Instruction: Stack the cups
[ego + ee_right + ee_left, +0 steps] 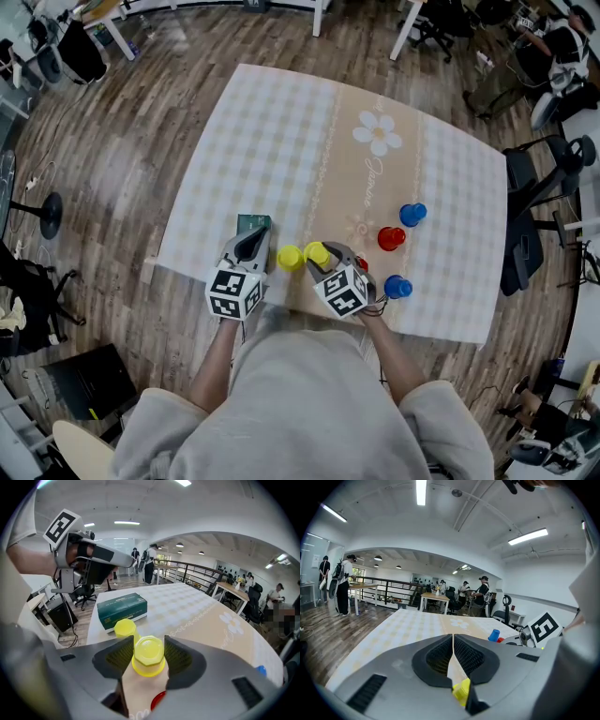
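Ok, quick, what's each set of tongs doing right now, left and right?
Left tongs: closed, nothing held between them.
Right tongs: closed on a yellow cup.

Cursive lettering on the tablecloth (pixel 272 131) and print on the green box (pixel 122 610) are both illegible.

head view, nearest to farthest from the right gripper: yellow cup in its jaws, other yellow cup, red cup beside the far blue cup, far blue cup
From the right gripper:
1. gripped yellow cup, between its jaws.
2. other yellow cup, just to its left.
3. red cup, off to the right.
4. far blue cup, right again, beyond the red cup.
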Tool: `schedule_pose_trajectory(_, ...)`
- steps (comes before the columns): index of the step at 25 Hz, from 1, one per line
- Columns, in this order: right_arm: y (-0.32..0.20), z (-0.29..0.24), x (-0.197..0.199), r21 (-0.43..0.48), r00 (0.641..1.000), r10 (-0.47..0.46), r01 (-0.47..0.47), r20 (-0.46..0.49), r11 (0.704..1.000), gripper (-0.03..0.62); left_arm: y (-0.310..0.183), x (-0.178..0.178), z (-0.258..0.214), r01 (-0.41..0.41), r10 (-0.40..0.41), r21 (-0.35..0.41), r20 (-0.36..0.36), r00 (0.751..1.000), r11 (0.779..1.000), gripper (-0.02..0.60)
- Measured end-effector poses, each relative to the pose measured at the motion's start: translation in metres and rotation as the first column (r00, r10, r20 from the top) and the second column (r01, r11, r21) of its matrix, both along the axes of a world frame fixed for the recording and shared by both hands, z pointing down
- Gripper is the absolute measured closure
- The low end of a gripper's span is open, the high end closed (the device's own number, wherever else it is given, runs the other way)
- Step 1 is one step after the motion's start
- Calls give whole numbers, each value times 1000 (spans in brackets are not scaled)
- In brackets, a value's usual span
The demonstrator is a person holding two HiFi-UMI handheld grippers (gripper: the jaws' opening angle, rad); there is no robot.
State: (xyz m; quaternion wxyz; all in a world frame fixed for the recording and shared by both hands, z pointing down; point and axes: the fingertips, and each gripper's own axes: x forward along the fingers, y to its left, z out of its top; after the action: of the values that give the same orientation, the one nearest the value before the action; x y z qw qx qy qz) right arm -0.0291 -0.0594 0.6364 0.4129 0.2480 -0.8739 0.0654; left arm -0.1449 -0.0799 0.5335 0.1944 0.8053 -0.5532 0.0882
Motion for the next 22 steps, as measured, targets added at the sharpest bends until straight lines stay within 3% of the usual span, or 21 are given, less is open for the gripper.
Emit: schedule_pose_trajectory(22,12,18,3,-46,999,-24,22,-27,999,387,-1,-2,1,0,0,-9,2,1000,1000,561)
